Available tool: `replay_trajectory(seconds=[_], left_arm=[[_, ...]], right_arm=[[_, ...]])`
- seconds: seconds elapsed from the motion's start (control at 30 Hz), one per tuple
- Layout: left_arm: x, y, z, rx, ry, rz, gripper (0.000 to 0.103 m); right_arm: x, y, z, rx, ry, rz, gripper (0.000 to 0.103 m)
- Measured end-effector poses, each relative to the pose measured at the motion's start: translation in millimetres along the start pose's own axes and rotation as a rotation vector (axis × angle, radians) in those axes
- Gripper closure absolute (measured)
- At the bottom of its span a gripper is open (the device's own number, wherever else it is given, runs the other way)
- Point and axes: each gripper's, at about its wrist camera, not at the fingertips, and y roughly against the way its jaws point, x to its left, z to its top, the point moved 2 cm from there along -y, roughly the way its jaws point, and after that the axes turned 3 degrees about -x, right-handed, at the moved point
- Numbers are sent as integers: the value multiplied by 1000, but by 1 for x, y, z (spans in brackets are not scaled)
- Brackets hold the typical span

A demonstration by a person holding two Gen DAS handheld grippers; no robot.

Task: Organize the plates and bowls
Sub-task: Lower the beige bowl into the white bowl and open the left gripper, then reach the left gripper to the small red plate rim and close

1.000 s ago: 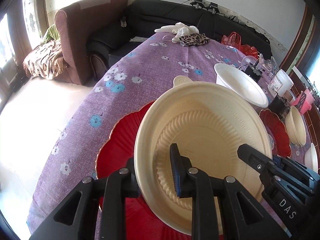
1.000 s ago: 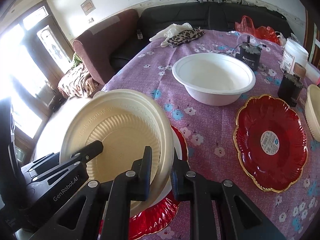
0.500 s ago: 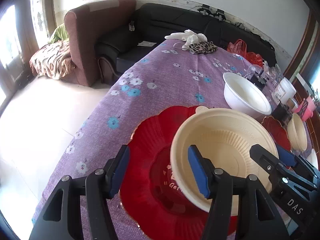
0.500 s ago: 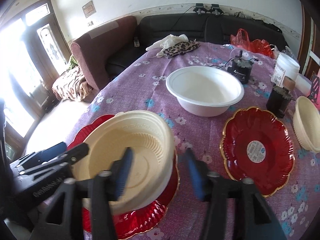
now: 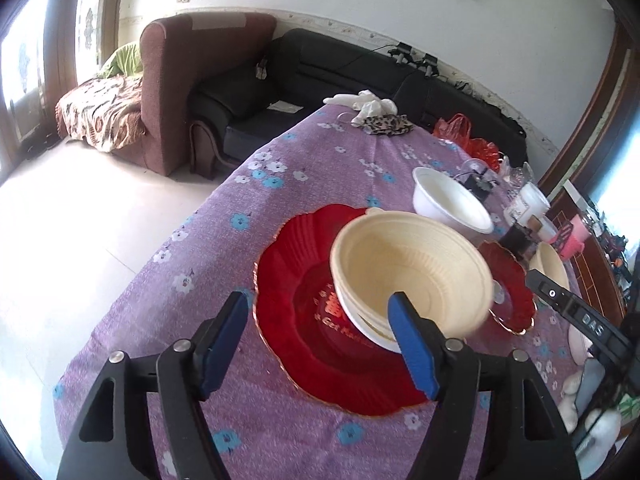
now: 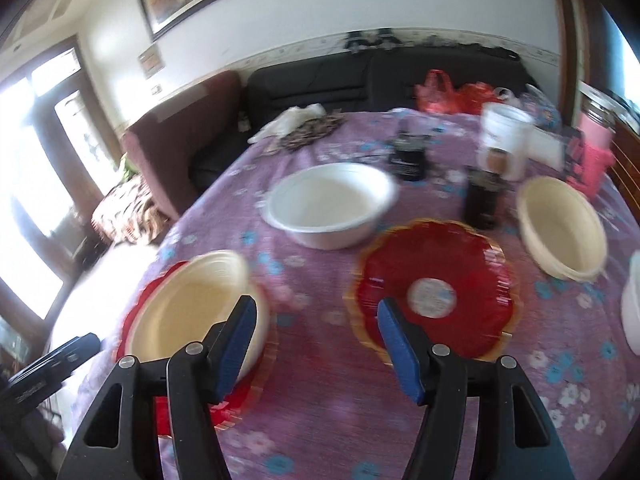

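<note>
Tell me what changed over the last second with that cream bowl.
Both grippers let go of the cream ribbed plastic bowl; it now sits on the red scalloped plate. The left gripper, jaws opening, and right gripper have pulled back empty. The white bowl and second red plate stayed put.

Cream bowl on a red plate with gold rim; purple tablecloth with blue and white flowers; beyond the blue finger pads, a white bowl.
</note>
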Motion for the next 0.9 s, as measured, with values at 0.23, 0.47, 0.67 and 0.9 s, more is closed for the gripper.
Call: replay_trajectory(seconds=[0.23, 0.47, 0.67, 0.9], left_arm=[[-55, 22, -26, -40, -119, -77, 25], [-100, 22, -50, -48, -238, -92, 24], [-134, 7, -49, -11, -237, -141, 24], [-193, -38, -10, 63, -201, -232, 24]], right_arm=[[-97, 5, -20, 41, -204, -86, 35], [-130, -2, -29, 60, -270, -110, 36], [-135, -10, -28, 56, -276, -100, 36], [-147, -16, -28, 49, -274, -79, 36]])
